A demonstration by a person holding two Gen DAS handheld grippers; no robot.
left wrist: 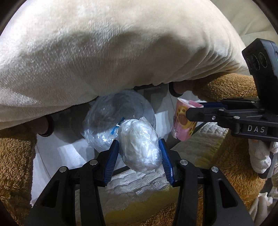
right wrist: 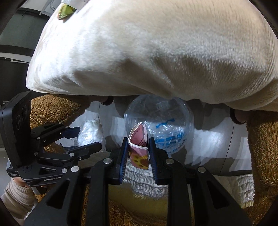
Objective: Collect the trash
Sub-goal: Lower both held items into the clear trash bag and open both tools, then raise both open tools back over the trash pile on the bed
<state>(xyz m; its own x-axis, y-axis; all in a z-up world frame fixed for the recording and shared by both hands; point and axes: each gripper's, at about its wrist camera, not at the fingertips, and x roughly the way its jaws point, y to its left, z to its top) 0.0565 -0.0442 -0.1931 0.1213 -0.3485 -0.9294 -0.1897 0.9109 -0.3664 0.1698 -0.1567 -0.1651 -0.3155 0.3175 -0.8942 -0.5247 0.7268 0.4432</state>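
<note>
Home, prob. bedroom: plush blankets (left wrist: 111, 52), quilted mattress (left wrist: 139, 184).

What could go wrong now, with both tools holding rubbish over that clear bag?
The left tool pinches only a soft plastic wad, which might slip out. The right tool squeezes a pink carton, which may crumple further. The clear bag sits partly under the cream blanket, so drops could miss.

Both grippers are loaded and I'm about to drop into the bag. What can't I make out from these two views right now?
- Clear trash bag: its top rim is hidden under the cream blanket in both views.
- Bag's bottom: hidden behind the crumpled plastic wad in the left view and the pink carton in the right.
- Blue print on the bag: too crumpled to read.
- Item at the right view's top edge: cut off, unidentifiable.
</note>
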